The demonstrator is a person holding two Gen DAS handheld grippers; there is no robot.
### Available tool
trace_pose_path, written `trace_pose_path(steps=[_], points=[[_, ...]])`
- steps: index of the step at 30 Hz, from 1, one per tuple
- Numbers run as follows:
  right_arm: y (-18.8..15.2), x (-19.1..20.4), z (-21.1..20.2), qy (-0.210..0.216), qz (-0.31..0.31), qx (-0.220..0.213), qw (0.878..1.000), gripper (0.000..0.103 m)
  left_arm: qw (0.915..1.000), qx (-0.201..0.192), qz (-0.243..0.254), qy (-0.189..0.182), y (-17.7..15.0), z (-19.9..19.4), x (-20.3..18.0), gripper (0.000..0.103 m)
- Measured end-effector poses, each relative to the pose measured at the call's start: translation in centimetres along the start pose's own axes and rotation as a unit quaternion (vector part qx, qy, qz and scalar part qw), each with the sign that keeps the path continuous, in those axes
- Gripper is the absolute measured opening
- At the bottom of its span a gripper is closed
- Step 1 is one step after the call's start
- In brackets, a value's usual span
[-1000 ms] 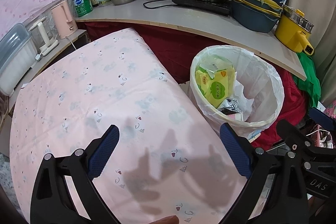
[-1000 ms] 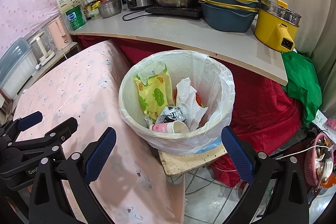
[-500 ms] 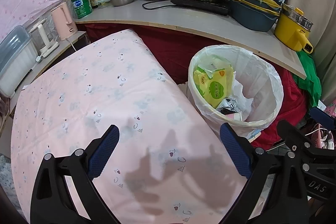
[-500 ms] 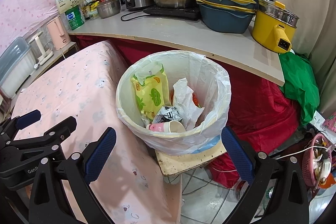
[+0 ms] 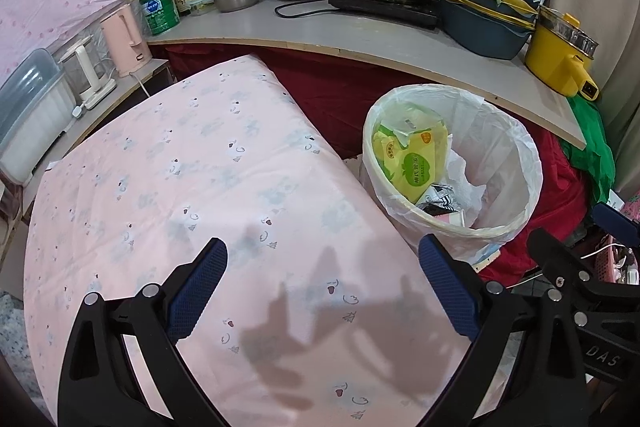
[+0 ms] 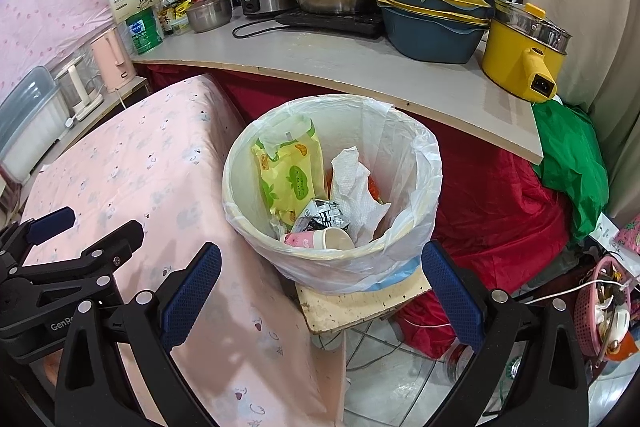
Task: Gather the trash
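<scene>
Each claw [image 5: 322, 291] [image 6: 320, 295] has black plastic arms, silver screws and blue textured pads [image 6: 191, 293].

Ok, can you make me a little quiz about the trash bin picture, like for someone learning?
1. True or false: the left hand-held gripper is holding a piece of trash.
2. Which of these lies in the trash bin? A) a paper cup B) a spoon C) a shoe
3. Fill in: the yellow pot stands on the ____.

Key:
1. False; both it and the right hand-held gripper are open and hold nothing.
2. A, the paper cup, beside a yellow-green wipes pack.
3. Counter.
</scene>
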State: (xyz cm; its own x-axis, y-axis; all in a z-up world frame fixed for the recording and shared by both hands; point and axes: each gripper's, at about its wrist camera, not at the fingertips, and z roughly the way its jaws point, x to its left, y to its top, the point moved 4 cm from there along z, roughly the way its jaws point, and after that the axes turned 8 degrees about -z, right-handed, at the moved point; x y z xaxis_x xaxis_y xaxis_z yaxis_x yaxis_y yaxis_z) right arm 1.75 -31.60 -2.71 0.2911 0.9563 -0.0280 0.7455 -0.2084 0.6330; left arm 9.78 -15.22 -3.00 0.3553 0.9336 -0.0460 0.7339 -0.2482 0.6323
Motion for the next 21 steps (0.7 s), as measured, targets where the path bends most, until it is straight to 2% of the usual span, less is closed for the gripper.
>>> trace_pose_path(steps=[21], points=[[0.0, 1.2, 0.1, 0.004, -0.018, 0.003, 1.000, 0.097, 0.9998, 0.008, -0.016, 0.011, -0.5, 0.0, 1.8, 0.092]])
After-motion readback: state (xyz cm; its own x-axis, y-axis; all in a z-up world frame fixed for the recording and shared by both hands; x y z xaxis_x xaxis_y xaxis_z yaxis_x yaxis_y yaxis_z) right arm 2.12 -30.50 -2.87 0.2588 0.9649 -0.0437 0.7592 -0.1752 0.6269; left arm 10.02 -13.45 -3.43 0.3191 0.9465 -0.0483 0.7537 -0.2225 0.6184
